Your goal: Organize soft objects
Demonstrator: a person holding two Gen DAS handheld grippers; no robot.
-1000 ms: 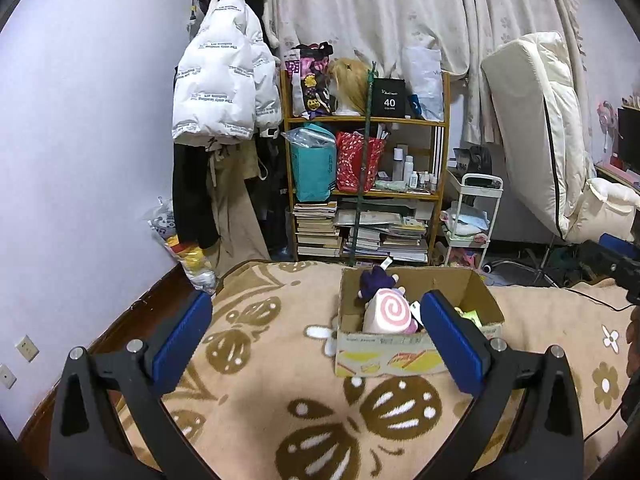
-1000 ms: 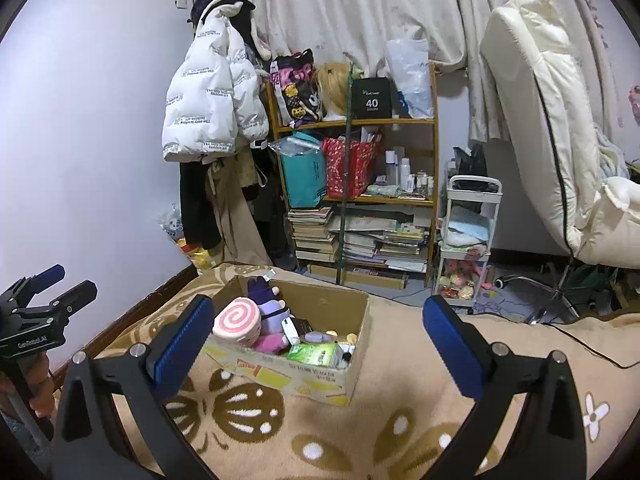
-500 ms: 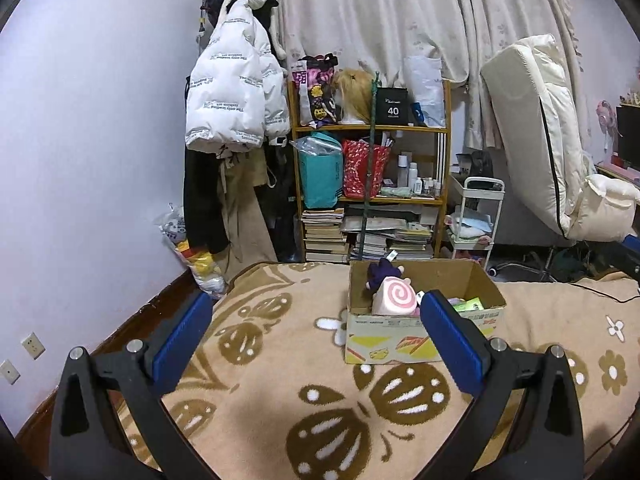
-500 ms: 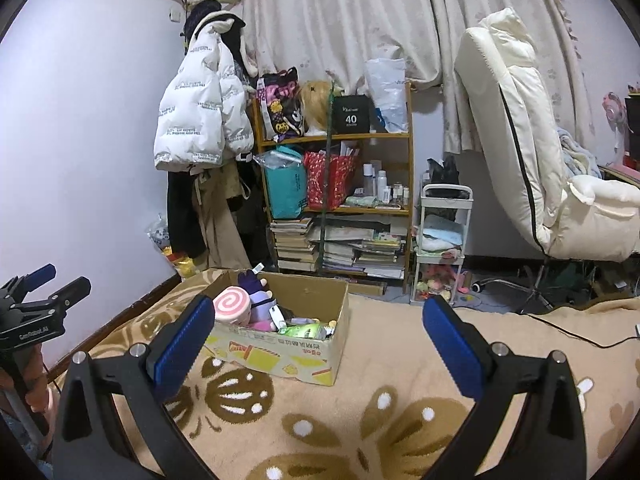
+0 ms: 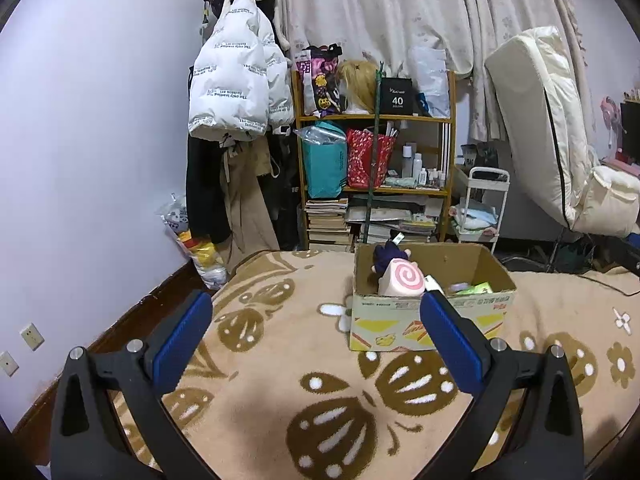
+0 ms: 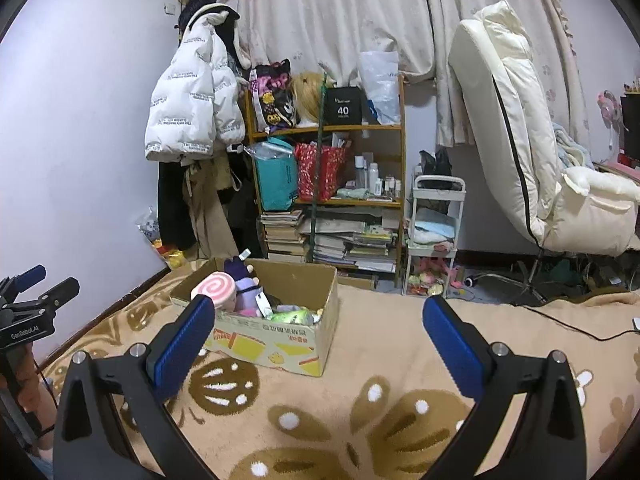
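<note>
A cardboard box stands on the beige patterned blanket. Inside it lie a pink swirl roll plush, a purple plush doll and a green packet. My left gripper is open and empty, well short of the box, which sits ahead to its right. My right gripper is open and empty too, with the box between its fingers further off. The left gripper also shows at the left edge of the right wrist view.
A wooden shelf with bags, books and bottles stands behind. A white puffer jacket hangs left of it. A white cart and a cream reclining chair are at the right. A cable crosses the blanket.
Both grippers have drawn back and lifted away from the box, so it looks smaller and farther. Both stay open and empty.
</note>
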